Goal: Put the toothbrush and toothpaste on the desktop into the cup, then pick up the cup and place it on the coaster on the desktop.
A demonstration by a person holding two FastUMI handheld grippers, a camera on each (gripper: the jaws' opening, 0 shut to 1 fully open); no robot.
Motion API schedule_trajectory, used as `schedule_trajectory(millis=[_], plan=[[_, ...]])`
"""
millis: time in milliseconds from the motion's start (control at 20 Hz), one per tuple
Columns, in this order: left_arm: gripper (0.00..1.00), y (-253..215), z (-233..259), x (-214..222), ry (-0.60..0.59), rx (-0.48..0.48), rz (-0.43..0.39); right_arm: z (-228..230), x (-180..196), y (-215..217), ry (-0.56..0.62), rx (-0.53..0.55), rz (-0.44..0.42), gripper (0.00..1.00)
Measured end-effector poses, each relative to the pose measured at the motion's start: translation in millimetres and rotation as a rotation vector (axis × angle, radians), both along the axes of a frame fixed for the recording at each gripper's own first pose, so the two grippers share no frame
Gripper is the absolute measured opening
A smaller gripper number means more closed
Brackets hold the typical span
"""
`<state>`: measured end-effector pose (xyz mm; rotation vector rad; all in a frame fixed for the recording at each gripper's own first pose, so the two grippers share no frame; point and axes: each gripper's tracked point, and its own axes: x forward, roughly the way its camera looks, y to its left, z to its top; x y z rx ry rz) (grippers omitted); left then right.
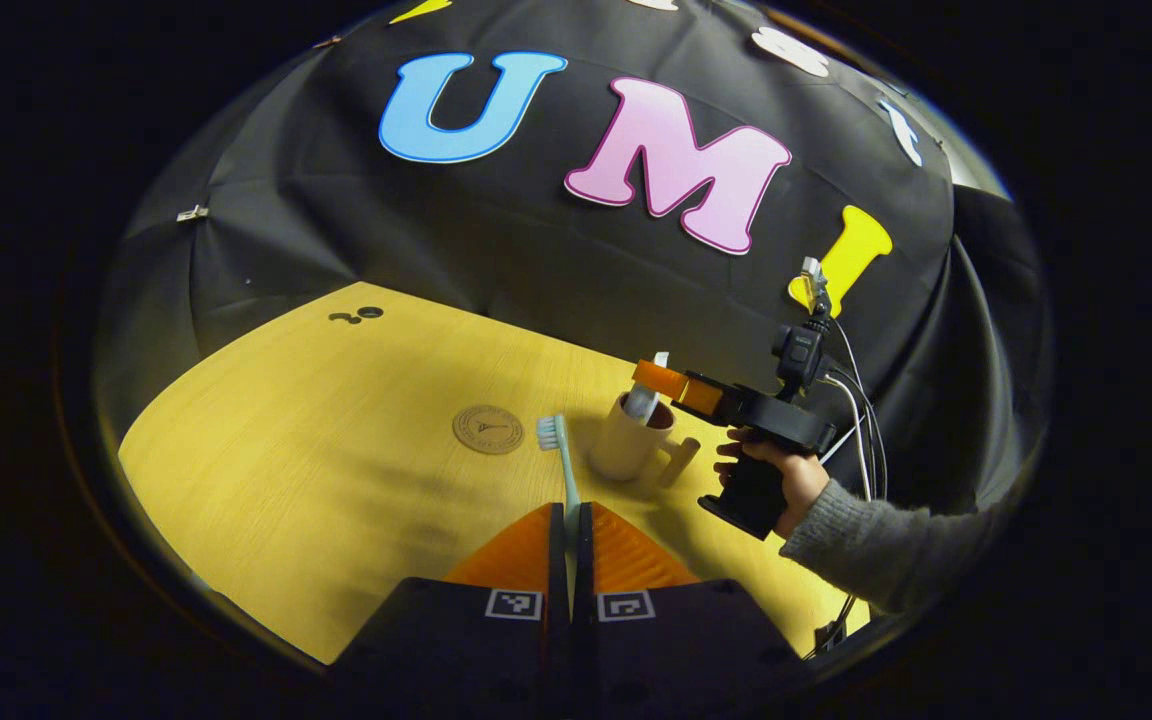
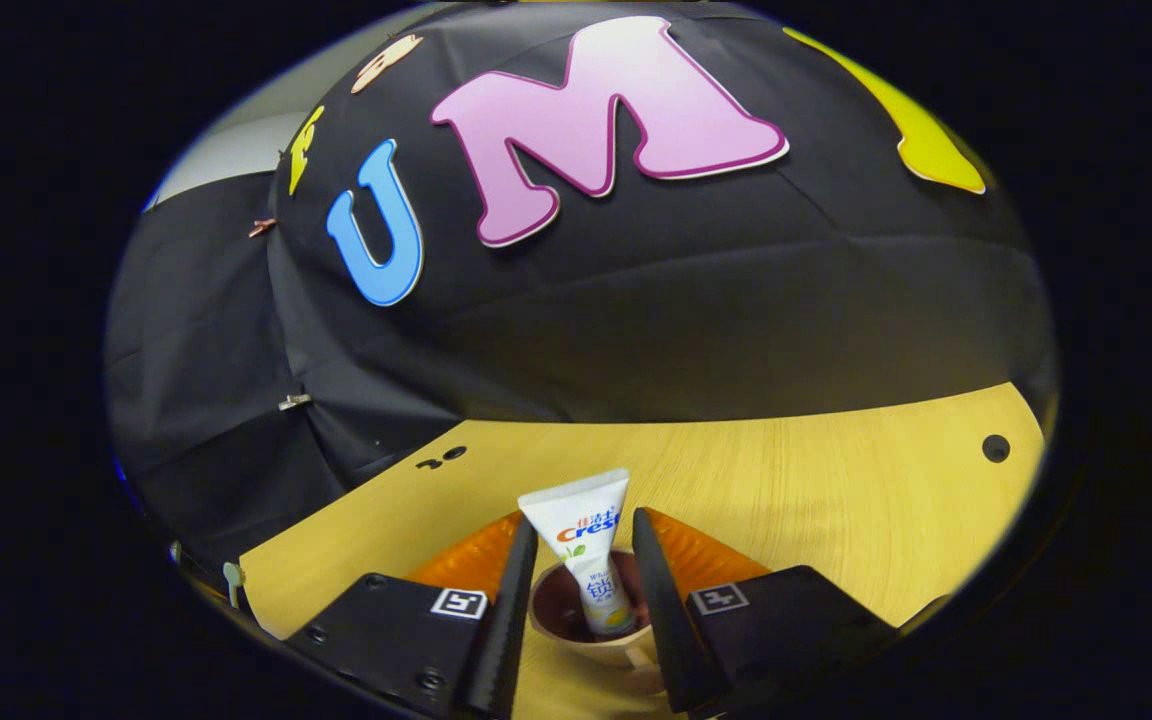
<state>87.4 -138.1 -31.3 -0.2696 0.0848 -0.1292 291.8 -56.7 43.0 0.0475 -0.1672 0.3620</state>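
In the left gripper view, the coaster (image 1: 488, 429) lies flat on the wooden tabletop (image 1: 316, 470), ahead of the left gripper's (image 1: 571, 520) fingers and off to their left. Just right of the coaster, the toothbrush (image 1: 564, 470) runs straight out from between the fingers, bristled head farthest forward and close beside the coaster's edge. The two fingers are clenched on its handle, with no more than a thin slit between them where the handle passes. Further right and slightly ahead stands the cup (image 1: 628, 440), upright on the tabletop, its handle turned to the right. The toothpaste (image 1: 648, 392) sticks up out of the cup's mouth. The right gripper (image 1: 658, 380) hangs over the cup with its fingers at the tube, and a hand (image 1: 781, 478) in a grey knit sleeve (image 1: 886, 545) holds its grip further right.

In the right gripper view, that gripper (image 2: 581, 590) looks down along its own fingers. The cup (image 2: 576, 625) sits directly below the gap between them, dark inside. The toothpaste (image 2: 584, 545) stands in it cap down, flat crimped end up, rising between the fingers. The fingers are released: each stands apart from the tube, left and right, with open space on both sides. The tabletop (image 2: 836, 490) spreads ahead and to the right.
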Motion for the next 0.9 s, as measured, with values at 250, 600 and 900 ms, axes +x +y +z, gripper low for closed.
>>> schedule_trajectory(millis=[250,600,900], plan=[[0.06,-21.0,38.3,28.4,-0.104,-0.014,-0.040,19.4,-18.1,-25.2,-0.012,0.066,-0.032,0.61],[0.06,-47.8,91.6,82.7,-0.225,-0.058,-0.076,15.1,-43.9,-76.1,0.027,0.142,-0.100,0.64],[0.06,-60.8,129.9,127.2,-0.327,-0.066,-0.069,-53.7,-79.6,-105.8,0.168,0.082,-0.143,0.65]])
